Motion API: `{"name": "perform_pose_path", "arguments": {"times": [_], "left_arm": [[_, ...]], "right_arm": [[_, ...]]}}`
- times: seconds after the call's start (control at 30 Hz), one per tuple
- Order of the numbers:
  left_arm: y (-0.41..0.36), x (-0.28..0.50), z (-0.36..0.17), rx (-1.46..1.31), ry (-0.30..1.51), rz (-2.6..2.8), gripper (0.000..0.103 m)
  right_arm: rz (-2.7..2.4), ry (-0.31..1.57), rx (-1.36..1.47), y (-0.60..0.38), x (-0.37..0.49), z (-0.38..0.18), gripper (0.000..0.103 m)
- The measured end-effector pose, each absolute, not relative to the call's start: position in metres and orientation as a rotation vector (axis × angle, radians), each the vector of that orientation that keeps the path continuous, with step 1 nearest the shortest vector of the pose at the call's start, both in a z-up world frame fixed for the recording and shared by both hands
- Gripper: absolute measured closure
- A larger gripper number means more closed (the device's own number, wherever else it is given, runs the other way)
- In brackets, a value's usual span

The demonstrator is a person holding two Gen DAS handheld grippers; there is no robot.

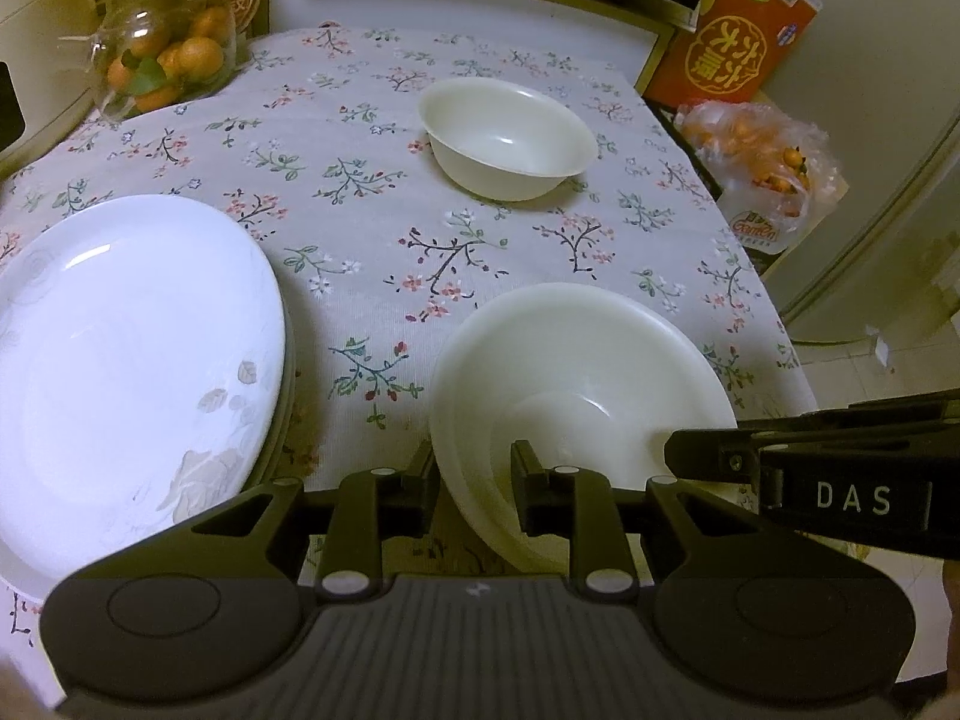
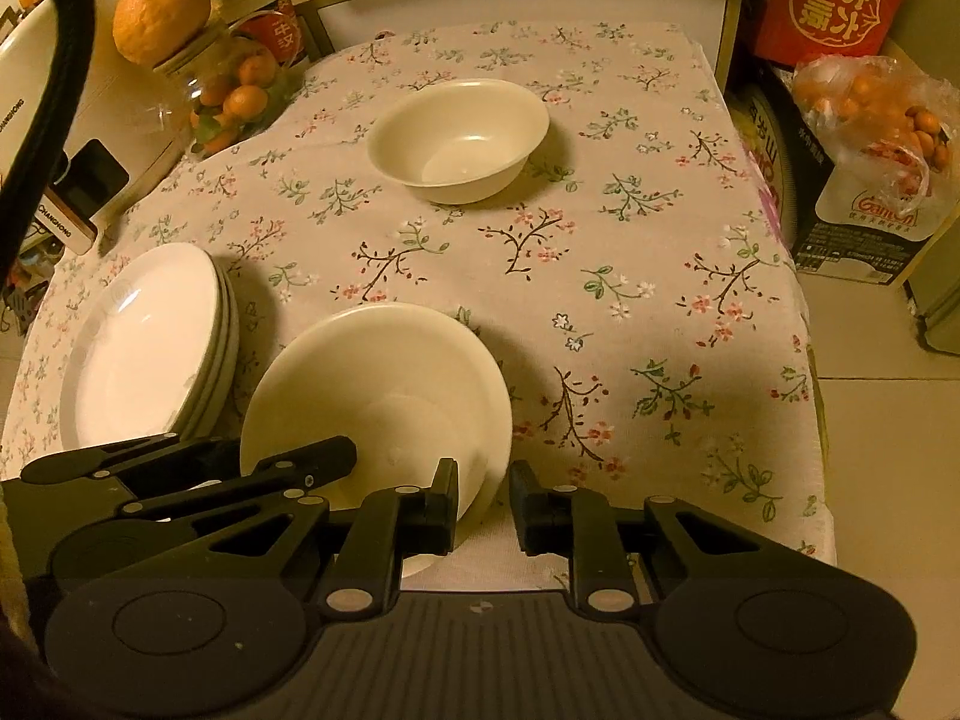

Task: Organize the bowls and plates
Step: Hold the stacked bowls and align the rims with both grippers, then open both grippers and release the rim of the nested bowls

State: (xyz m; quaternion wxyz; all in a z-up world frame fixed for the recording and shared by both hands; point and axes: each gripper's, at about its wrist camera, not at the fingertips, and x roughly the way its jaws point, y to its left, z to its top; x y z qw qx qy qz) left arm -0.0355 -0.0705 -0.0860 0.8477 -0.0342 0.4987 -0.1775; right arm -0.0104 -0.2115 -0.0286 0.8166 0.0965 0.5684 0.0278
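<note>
A cream bowl sits near me on the flowered tablecloth, and a second cream edge shows under its right rim. My left gripper straddles its left rim, one finger outside and one inside, shut on it. My right gripper is shut on the opposite rim in the same way. In the left wrist view its finger reaches in from the right. A smaller cream bowl stands alone farther back. A stack of white plates lies to the left.
A glass jar of oranges stands at the back left beside a white appliance. A red box and a bag of oranges crowd the right side, past the table's edge. Tiled floor lies beyond.
</note>
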Motion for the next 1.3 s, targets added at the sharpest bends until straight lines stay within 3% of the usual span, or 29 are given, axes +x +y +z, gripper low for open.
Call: {"name": "perform_pose_path", "arguments": {"times": [0.5,0.67,0.87,1.07,1.13,1.3], "left_arm": [[-0.064,-0.030,-0.073,-0.112,1.030,-0.371,0.074],[-0.062,-0.027,-0.063,-0.107,1.009,-0.353,0.050],[-0.059,-0.019,-0.052,-0.100,0.968,-0.328,0.028],[-0.056,-0.005,-0.046,-0.107,0.951,-0.293,0.007],[-0.057,-0.001,-0.044,-0.103,0.940,-0.287,0.003],[-0.063,0.014,-0.039,-0.048,0.907,-0.247,0.000]], "right_arm": [[0.040,1.194,0.220,-0.221,-0.009,-0.024,0.083],[0.047,1.174,0.248,-0.229,-0.007,-0.018,0.076],[0.023,1.125,0.273,-0.239,-0.002,-0.008,0.057],[-0.004,1.095,0.282,-0.250,0.004,-0.005,0.026],[-0.016,1.079,0.259,-0.251,0.006,-0.003,0.016],[-0.040,1.038,0.214,-0.252,0.012,0.003,0.004]]}}
